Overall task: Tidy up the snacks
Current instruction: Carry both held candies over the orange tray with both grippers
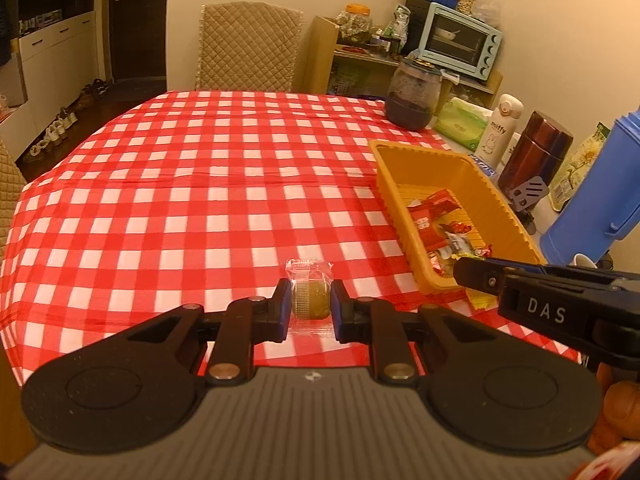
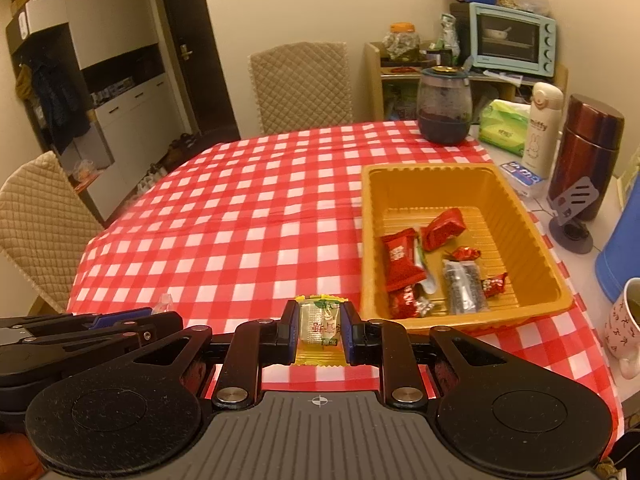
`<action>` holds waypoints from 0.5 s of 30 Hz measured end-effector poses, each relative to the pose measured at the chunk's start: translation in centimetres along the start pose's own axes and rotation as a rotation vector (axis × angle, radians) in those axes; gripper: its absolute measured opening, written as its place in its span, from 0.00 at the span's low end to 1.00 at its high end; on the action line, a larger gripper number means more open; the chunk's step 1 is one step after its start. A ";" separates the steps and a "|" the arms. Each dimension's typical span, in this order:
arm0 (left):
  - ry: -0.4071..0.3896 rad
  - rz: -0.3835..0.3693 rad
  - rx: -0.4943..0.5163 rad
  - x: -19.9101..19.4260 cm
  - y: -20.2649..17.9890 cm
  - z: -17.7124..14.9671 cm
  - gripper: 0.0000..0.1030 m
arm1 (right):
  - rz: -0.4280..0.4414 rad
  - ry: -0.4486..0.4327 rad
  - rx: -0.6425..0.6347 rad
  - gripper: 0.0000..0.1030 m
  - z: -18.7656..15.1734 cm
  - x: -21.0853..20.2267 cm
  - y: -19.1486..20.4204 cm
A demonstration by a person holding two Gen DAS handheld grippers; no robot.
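In the left wrist view, the left hand-held gripper [image 1: 310, 305] is clamped on a clear-wrapped green snack [image 1: 310, 295] just above the checkered worktop [image 1: 200, 184]. Over in the right view, the right hand-held gripper [image 2: 319, 330] pinches a yellow-edged packet [image 2: 320, 326] beside the orange tray [image 2: 370, 240], which already holds several red snacks [image 2: 402, 264], so I'd guess only these two are left.

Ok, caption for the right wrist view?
Right gripper shut on a yellow snack beside the orange tray.

The left claw [image 1: 311, 304] is low over the desk, pointing forward, its two fingers closed against a clear-wrapped snack [image 1: 310, 294]. The right claw [image 2: 319, 330] sits just beside it, level, its fingers pressed on a yellow packet [image 2: 320, 330]. In the left view the right claw's fingertips overlap a tray's near corner.
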State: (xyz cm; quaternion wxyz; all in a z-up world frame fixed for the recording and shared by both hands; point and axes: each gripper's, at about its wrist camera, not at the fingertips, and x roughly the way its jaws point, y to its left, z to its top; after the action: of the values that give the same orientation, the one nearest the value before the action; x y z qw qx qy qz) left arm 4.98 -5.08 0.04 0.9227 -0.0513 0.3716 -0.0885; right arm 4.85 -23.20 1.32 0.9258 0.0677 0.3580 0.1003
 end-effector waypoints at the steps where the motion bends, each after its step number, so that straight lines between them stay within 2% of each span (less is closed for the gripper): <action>1: 0.000 -0.006 0.003 0.1 -0.3 0.1 0.18 | -0.006 -0.002 0.005 0.21 0.0 0.0 -0.3; 15: 0.007 -0.091 0.048 3.1 -5.7 2.1 0.18 | -0.106 -0.023 0.068 0.21 1.2 -0.8 -6.2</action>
State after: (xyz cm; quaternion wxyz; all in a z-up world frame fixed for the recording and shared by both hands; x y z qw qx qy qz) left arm 7.92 -11.22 0.42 0.9175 -0.0457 0.3698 -0.1393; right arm 5.95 -29.49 1.48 0.9311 0.0812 0.3536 0.0383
